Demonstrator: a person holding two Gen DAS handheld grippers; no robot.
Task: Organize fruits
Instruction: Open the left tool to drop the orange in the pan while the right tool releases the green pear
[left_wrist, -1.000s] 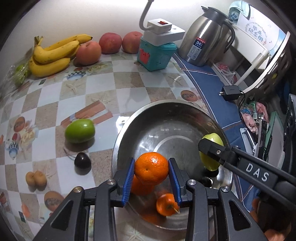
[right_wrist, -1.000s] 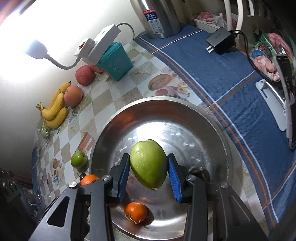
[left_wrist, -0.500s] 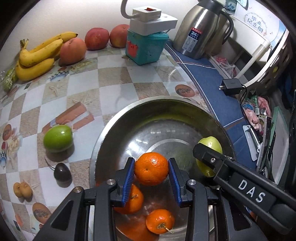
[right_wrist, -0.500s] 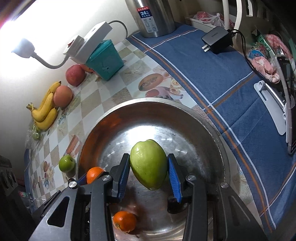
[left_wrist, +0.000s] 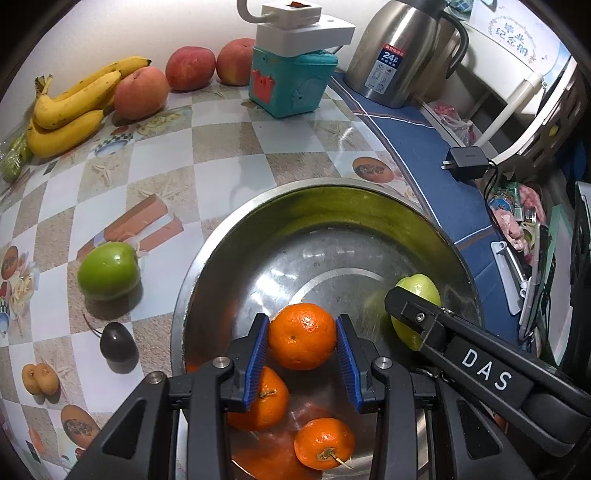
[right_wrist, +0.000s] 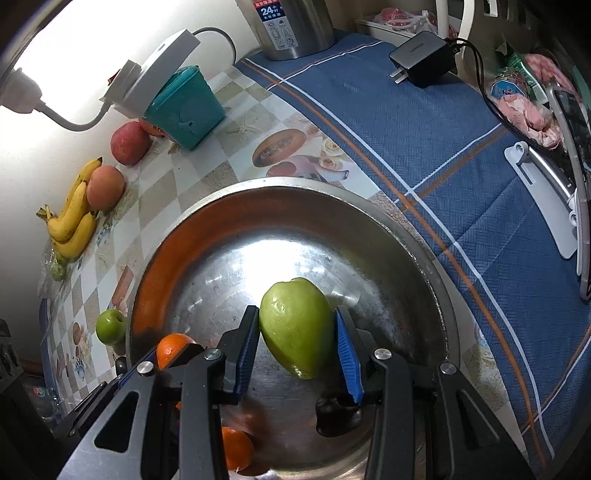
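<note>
Left gripper (left_wrist: 302, 345) clamps round orange tangerine (left_wrist: 302, 335) above steel bowl (left_wrist: 258, 236); right gripper (right_wrist: 297, 349) clamps pale green pointed fruit (right_wrist: 297, 326), bowl below.

checkered table (left_wrist: 221, 155), steel bowl (left_wrist: 258, 236), bananas (left_wrist: 70, 110), green apple (left_wrist: 109, 270)

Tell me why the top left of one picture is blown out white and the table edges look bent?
Right wrist view: a lit lamp sits close to the wall, so that corner overexposes, and its glare repeats on the steel bowl. Both views: fisheye lenses curve straight lines, as in the blue cloth stripes, and darken the corners. Left wrist view: even light, with the green apple slightly soft.
</note>
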